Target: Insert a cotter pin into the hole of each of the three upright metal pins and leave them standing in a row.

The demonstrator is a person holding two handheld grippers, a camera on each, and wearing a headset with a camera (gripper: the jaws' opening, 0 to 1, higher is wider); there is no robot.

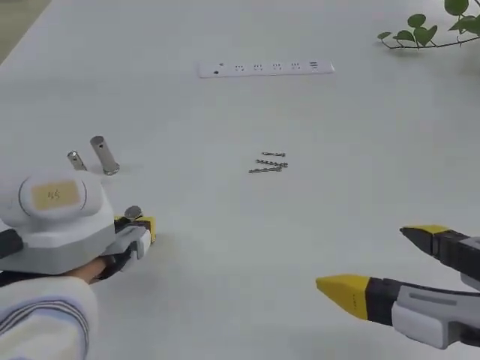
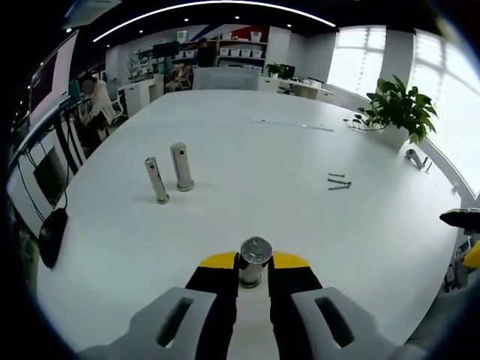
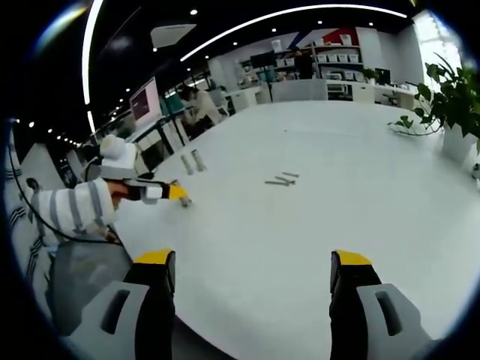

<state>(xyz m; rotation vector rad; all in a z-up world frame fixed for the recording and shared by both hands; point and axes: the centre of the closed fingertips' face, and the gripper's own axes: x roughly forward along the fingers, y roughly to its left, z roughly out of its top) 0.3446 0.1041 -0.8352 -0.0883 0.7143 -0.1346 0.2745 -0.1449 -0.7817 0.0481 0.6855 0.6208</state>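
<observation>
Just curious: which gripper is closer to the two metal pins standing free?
Left. The left gripper, holding a third pin, is close to the two pins; the right gripper is far to their right.

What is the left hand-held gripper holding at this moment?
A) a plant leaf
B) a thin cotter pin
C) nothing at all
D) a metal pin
D: the left gripper view shows a metal pin clamped between the jaws of the left hand-held gripper, while the cotter pins lie loose on the table.
</observation>
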